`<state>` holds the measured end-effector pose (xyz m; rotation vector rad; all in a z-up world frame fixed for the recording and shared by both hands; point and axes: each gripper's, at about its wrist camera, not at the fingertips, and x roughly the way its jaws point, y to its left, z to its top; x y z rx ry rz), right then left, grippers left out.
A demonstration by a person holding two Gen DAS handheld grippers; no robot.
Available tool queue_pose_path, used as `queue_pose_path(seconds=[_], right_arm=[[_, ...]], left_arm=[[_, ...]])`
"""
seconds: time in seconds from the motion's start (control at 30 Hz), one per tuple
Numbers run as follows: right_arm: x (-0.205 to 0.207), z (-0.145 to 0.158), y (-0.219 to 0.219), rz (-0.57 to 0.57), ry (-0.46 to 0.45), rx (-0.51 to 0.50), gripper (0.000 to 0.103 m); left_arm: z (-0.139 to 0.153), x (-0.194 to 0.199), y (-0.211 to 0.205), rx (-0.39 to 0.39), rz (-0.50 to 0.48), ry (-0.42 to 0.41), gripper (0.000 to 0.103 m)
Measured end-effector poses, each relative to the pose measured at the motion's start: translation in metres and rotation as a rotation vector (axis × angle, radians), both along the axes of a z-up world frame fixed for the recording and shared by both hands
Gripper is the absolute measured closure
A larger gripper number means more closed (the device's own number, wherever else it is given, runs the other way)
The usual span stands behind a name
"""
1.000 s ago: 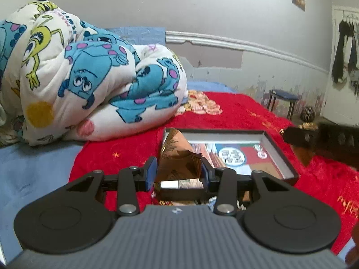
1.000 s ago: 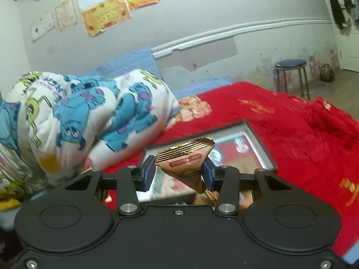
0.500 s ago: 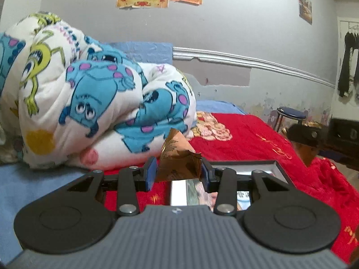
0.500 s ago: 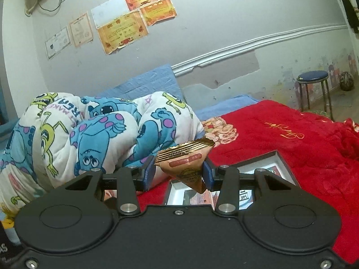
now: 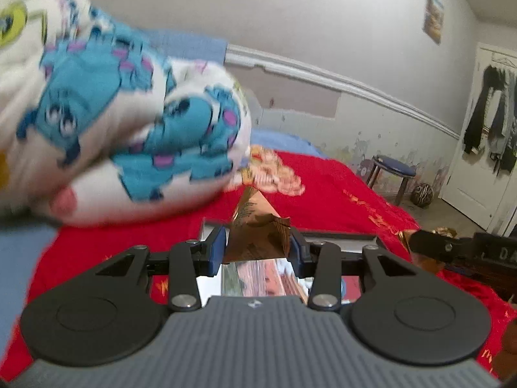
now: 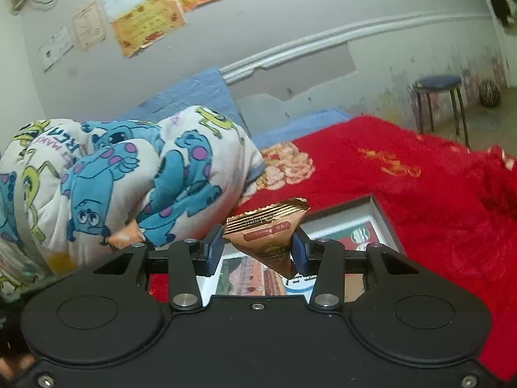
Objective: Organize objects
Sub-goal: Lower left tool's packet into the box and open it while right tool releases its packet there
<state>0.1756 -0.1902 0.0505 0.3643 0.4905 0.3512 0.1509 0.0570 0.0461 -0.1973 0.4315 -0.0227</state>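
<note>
- The left gripper [image 5: 257,249] was clamped on a crumpled brown-gold packet [image 5: 257,237], blue pads pressing its two sides, so the packet stood clear of the bed and could be carried.
- The right gripper [image 6: 257,248] was clamped on a gold triangular sachet [image 6: 270,236], sealed crimped edge uppermost and point hanging down between the pads.
- A shallow dark-rimmed tray [image 6: 384,213] lay flat on the red bedspread [image 6: 436,200], directly beyond and below both grippers. Its printed floor was visible in both views; I judged it the intended receptacle for both packets.
- Both grippers pointed somewhat downward toward the tray, consistent with an approach for depositing. Neither packet touched the tray.
- A rolled cartoon-print quilt [image 6: 129,174] sat well behind the tray, apart from the work.
- A further orange packet [image 6: 124,237] appeared to rest at the quilt's foot, left of the tray, apparently not yet collected.
- Risk noted: light packets may cling to a pad on release.
</note>
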Motion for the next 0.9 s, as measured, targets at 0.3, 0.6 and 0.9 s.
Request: queue_pose_path(seconds=[0.3,0.6,0.9], right_arm=[[0.034,-0.035,0.004,0.018,0.067,0.018,0.061],[0.046,-0.054,0.013,0.043,0.128,0.044,0.061],[0.052,-0.072,0.03,0.126,0.199,0.047,0.061]], left_arm=[[-0.023,0.007,-0.01,0.058,0.0,0.081,0.058],[-0.033,0.018,-0.006,0.091,0.054,0.151,0.058],[-0.045,0.028,-0.008,0.147,0.059,0.241,0.057]])
